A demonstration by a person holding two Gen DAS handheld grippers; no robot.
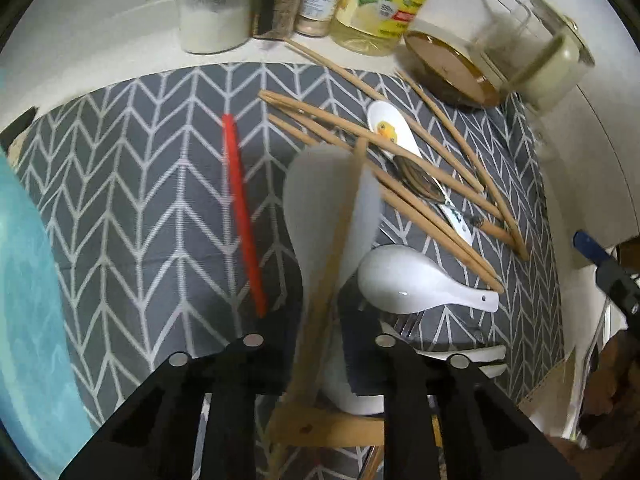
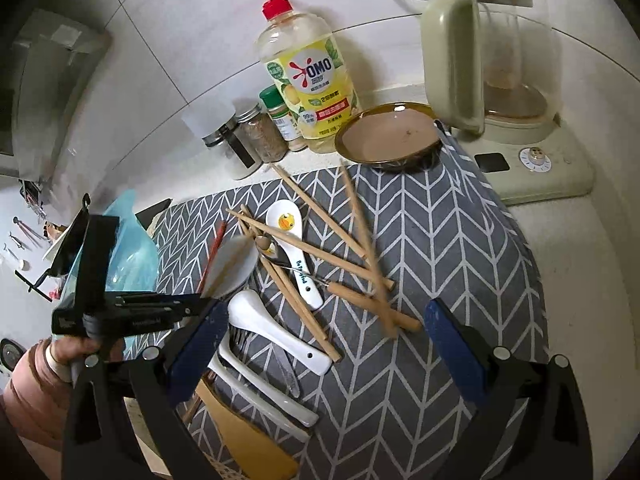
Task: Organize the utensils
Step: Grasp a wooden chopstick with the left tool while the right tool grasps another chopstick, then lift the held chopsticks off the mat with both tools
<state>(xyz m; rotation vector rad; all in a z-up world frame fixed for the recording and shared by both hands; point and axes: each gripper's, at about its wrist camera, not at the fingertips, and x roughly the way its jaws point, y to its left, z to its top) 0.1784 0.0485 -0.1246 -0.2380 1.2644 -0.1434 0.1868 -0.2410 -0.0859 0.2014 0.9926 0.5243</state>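
On a kitchen bench (image 2: 568, 264) spread with a grey chevron cloth (image 1: 132, 184), we are mid-sort. Our left gripper (image 1: 316, 360) carries a white rice paddle (image 1: 324, 200) and a wooden chopstick (image 1: 332, 264) together above the cloth, its fingers (image 1: 240, 364) closed on the pair as best we can judge, the contact itself blurred. Our right gripper (image 2: 336, 344) hovers over the jumble with its blue fingers (image 2: 456, 348) well apart and nothing between them. The remaining chopsticks (image 2: 320, 256) lie crossed over a duck-print spoon (image 2: 286, 224); a white soup spoon (image 2: 272, 332) sits nearer us, a red chopstick (image 1: 242, 212) off alone. We judge the next move calls for setting the lifted pair down with its kind, then closing the free fingers on one loose chopstick without dragging the crossed ones.
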